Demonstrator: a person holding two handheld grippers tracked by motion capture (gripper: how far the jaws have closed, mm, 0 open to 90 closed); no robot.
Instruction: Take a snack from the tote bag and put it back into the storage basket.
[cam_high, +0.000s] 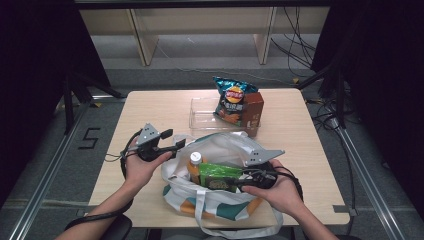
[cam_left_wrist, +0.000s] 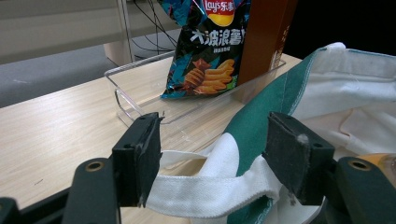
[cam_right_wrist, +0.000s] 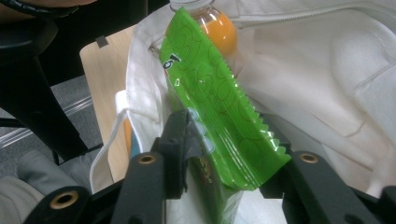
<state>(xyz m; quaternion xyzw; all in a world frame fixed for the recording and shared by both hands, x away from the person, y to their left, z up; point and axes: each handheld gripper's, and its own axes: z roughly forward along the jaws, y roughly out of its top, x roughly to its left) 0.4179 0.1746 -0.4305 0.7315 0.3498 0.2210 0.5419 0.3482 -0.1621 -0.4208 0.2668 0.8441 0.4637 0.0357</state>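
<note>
The green snack packet (cam_right_wrist: 219, 112) is sitting in the mouth of the white and green tote bag (cam_high: 220, 200) at the near edge of the table (cam_high: 150, 107), pinched between the jaws of the right gripper (cam_high: 240, 182). An orange drink bottle (cam_high: 194, 165) is standing in the bag just beside it. The left gripper (cam_left_wrist: 212, 161) is hovering at the bag's left rim, jaws spread wide around a white strap (cam_left_wrist: 210, 189) without clamping it. Farther back, a clear tray (cam_high: 200, 112) is holding a chip bag (cam_high: 230, 102) and a brown carton (cam_high: 252, 110), with bare tabletop open on both sides.
</note>
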